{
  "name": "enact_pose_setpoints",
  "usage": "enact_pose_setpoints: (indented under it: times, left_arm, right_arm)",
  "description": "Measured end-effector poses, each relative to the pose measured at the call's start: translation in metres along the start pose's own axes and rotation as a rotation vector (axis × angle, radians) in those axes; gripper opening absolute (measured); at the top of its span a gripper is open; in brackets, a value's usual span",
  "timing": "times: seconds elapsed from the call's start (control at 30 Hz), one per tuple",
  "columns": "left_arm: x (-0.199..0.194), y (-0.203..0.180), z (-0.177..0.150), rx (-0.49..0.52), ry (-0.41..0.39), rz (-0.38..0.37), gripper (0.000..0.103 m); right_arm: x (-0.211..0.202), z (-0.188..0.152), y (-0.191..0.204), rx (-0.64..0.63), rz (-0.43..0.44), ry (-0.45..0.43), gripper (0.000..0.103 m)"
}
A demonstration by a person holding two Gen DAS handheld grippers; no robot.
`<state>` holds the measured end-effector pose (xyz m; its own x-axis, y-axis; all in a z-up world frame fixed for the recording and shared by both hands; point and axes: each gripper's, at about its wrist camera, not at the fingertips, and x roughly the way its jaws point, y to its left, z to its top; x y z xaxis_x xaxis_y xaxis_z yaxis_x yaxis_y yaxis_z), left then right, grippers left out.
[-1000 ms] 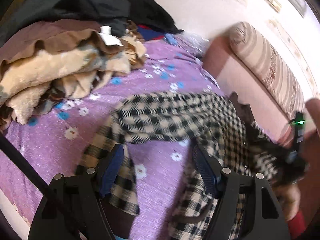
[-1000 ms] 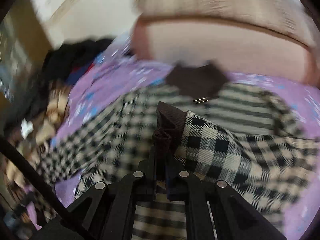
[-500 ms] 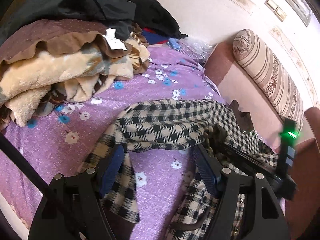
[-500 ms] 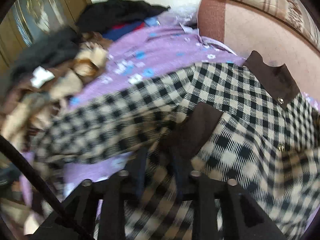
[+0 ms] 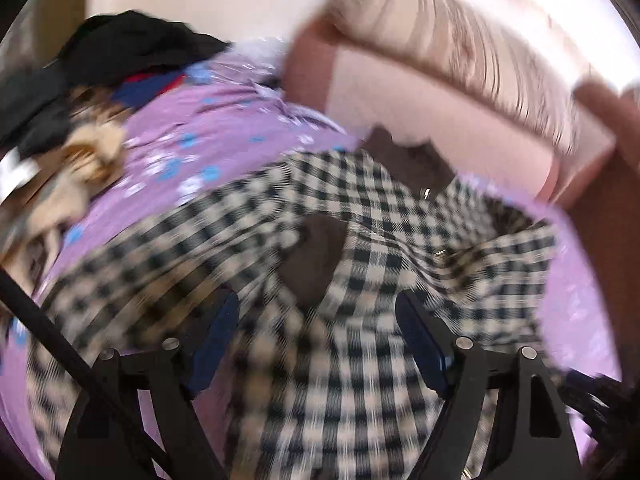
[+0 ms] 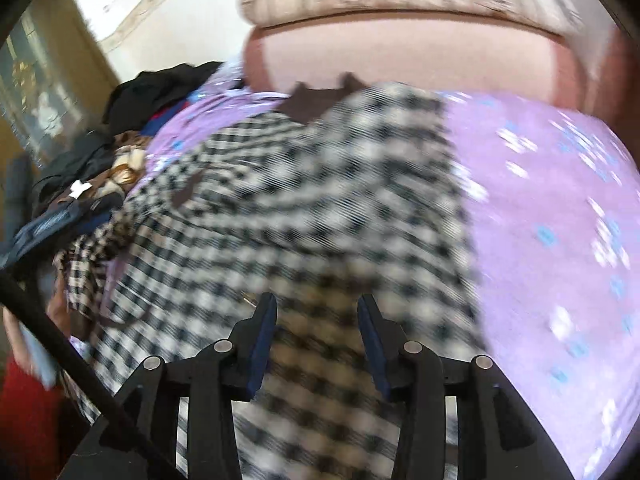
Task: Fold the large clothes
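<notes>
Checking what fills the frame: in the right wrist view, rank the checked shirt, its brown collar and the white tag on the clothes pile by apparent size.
1. checked shirt
2. brown collar
3. white tag, smallest, though it lies farther off.

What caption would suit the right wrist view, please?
Open right hand-held gripper above checked shirt on purple bedspread.

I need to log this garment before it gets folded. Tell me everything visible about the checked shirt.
The shirt is a black-and-cream check, woven and soft-looking, with a dark brown collar toward the headboard and brown cuff patches. Small metal snaps show near the collar. It lies spread but rumpled on the purple bedsheet, one sleeve trailing toward the clothes pile. Both grippers, left and right, hang over it with jaws open; the blur hides whether they touch it.
</notes>
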<state>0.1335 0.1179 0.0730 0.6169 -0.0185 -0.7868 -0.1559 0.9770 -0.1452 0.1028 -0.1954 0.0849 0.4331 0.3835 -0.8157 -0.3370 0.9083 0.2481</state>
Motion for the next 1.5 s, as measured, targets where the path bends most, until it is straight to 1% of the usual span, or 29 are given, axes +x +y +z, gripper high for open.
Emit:
enact_pose_setpoints:
  times: [0.07, 0.13, 0.17, 0.2, 0.23, 0.27, 0.33, 0.37, 0.4, 0.47, 0.53, 0.57, 0.6, 0.63, 0.7, 0.73, 0.77, 0.8, 0.83, 0.87, 0.9, 0.93, 1.0, 1.07, 1.17, 1.23, 1.33, 1.4, 1.5]
  left_arm:
    - [0.030, -0.008, 0.013, 0.010, 0.049, 0.028, 0.079]
    - [0.062, -0.014, 0.027, 0.002, 0.105, 0.039, 0.079]
    - [0.075, -0.016, 0.032, -0.008, 0.132, 0.044, 0.076]
    - [0.087, -0.019, 0.036, -0.014, 0.163, 0.041, 0.066]
    - [0.100, -0.024, 0.039, -0.005, 0.214, 0.042, 0.024]
    - [0.105, -0.027, 0.039, 0.013, 0.235, 0.069, 0.015]
    - [0.097, -0.037, 0.043, 0.077, 0.189, 0.111, 0.011]
    - [0.090, -0.037, 0.045, 0.080, 0.161, 0.121, 0.010]
    - [0.079, -0.033, 0.050, 0.065, 0.116, 0.141, 0.010]
    - [0.070, -0.023, 0.057, 0.042, 0.066, 0.191, 0.010]
    - [0.073, -0.011, 0.065, 0.018, 0.042, 0.305, 0.010]
    - [0.077, -0.004, 0.067, 0.009, 0.049, 0.336, 0.010]
    - [0.083, 0.000, 0.068, -0.004, 0.065, 0.344, 0.011]
    - [0.089, 0.005, 0.066, -0.015, 0.088, 0.342, 0.014]
    - [0.091, 0.006, 0.062, -0.018, 0.108, 0.329, 0.016]
    - [0.085, 0.004, 0.058, -0.012, 0.101, 0.311, 0.024]
    - [0.077, 0.003, 0.056, -0.001, 0.092, 0.293, 0.038]
    - [0.069, 0.000, 0.052, 0.009, 0.079, 0.278, 0.044]
    - [0.054, -0.005, 0.047, 0.021, 0.048, 0.257, 0.055]
    - [0.041, -0.009, 0.042, 0.026, 0.022, 0.244, 0.060]
    - [0.032, -0.012, 0.037, 0.029, 0.005, 0.235, 0.061]
    - [0.019, -0.016, 0.030, 0.035, -0.011, 0.219, 0.062]
    - [-0.004, -0.022, 0.014, 0.041, -0.029, 0.196, 0.065]
    - [-0.029, -0.021, -0.007, 0.026, -0.052, 0.180, 0.071]
    - [-0.054, -0.013, -0.034, 0.008, -0.064, 0.171, 0.072]
    - [-0.067, -0.006, -0.051, -0.003, -0.066, 0.172, 0.072]
    - [-0.084, 0.009, -0.074, -0.024, -0.088, 0.194, 0.072]
    - [-0.092, 0.023, -0.084, -0.047, -0.104, 0.218, 0.072]
    - [-0.102, 0.055, -0.093, -0.148, -0.119, 0.217, 0.072]
  right_arm:
    - [-0.008, -0.009, -0.016, 0.013, -0.006, 0.001, 0.046]
    - [-0.014, -0.011, -0.026, -0.001, -0.018, -0.008, 0.046]
    - [-0.016, -0.008, -0.028, -0.013, -0.027, -0.018, 0.046]
    - [-0.017, -0.002, -0.030, -0.026, -0.029, -0.031, 0.046]
    - [-0.017, 0.006, -0.031, -0.034, -0.026, -0.040, 0.046]
    - [-0.014, 0.018, -0.031, -0.040, -0.019, -0.049, 0.046]
    - [-0.004, 0.043, -0.026, -0.056, -0.008, -0.074, 0.046]
    - [0.002, 0.057, -0.023, -0.071, -0.003, -0.088, 0.046]
    - [0.007, 0.067, -0.018, -0.083, 0.000, -0.099, 0.046]
    - [0.025, 0.090, -0.008, -0.101, 0.033, -0.108, 0.046]
    - [0.052, 0.112, -0.002, -0.096, 0.067, -0.075, 0.046]
    - [0.067, 0.121, -0.001, -0.086, 0.061, -0.056, 0.046]
    - [0.087, 0.130, 0.000, -0.075, 0.043, -0.036, 0.046]
    - [0.105, 0.138, 0.001, -0.072, 0.029, -0.016, 0.046]
    - [0.148, 0.150, -0.002, -0.068, -0.033, 0.060, 0.046]
    - [0.166, 0.153, -0.005, -0.055, -0.071, 0.097, 0.046]
    - [0.173, 0.153, -0.007, -0.046, -0.085, 0.106, 0.046]
    - [0.169, 0.153, -0.008, -0.045, -0.093, 0.078, 0.046]
    - [0.161, 0.152, -0.008, -0.041, -0.107, 0.063, 0.046]
    - [0.150, 0.149, -0.009, -0.034, -0.102, 0.049, 0.047]
    - [0.135, 0.143, -0.010, -0.034, -0.081, 0.030, 0.049]
    - [0.121, 0.137, -0.012, -0.044, -0.080, 0.017, 0.051]
    - [0.089, 0.117, -0.015, -0.089, -0.121, -0.015, 0.058]
    - [0.057, 0.092, -0.024, -0.107, -0.156, -0.038, 0.059]
    - [0.023, 0.054, -0.036, -0.076, -0.174, -0.038, 0.059]
    - [0.008, 0.034, -0.041, -0.055, -0.194, -0.031, 0.059]
    - [-0.011, -0.002, -0.041, -0.027, -0.214, -0.012, 0.059]
    - [-0.017, -0.020, -0.033, -0.021, -0.216, -0.001, 0.059]
    - [-0.023, -0.035, -0.018, -0.032, -0.214, 0.007, 0.060]
